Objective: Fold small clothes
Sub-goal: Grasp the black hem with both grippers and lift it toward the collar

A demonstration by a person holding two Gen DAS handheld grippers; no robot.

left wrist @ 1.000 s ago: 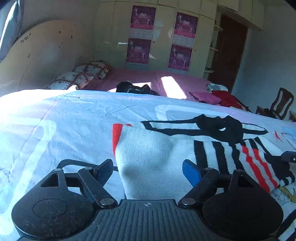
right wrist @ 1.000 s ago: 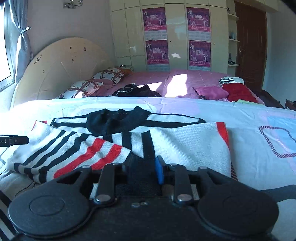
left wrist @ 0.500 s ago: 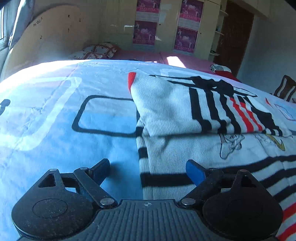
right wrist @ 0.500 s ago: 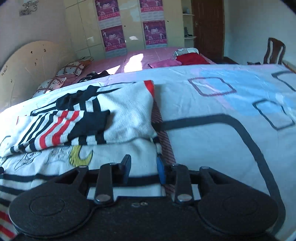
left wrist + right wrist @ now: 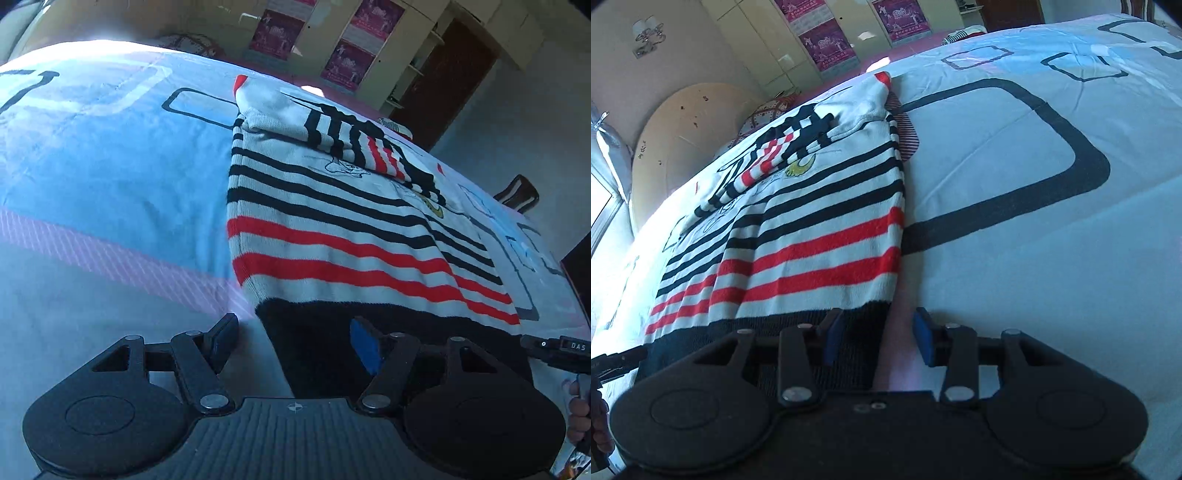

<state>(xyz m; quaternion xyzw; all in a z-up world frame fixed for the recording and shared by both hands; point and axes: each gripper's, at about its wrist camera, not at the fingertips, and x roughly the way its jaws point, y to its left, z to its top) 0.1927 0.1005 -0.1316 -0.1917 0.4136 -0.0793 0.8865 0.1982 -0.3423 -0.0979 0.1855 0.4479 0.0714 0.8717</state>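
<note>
A small white knit sweater [image 5: 332,221] with black and red stripes and a black hem lies flat on the bedspread, its sleeves folded across the chest at the far end. My left gripper [image 5: 295,343] is open, its jaws straddling the hem's left corner. The sweater also shows in the right wrist view [image 5: 820,236]. My right gripper [image 5: 877,341] is open, its jaws straddling the hem's right corner. Neither gripper holds the cloth.
The bedspread [image 5: 1034,184] is pale blue and white with dark rounded squares. A second bed with pillows [image 5: 768,110], a rounded headboard [image 5: 683,125] and wardrobes stand behind. A chair [image 5: 517,192] is at the right. The other gripper's tip [image 5: 557,349] shows at the edge.
Both grippers pulled back from the folded sleeves to the near hem and tilted downward. The right gripper, nearly shut before, has opened. The left stayed open.
</note>
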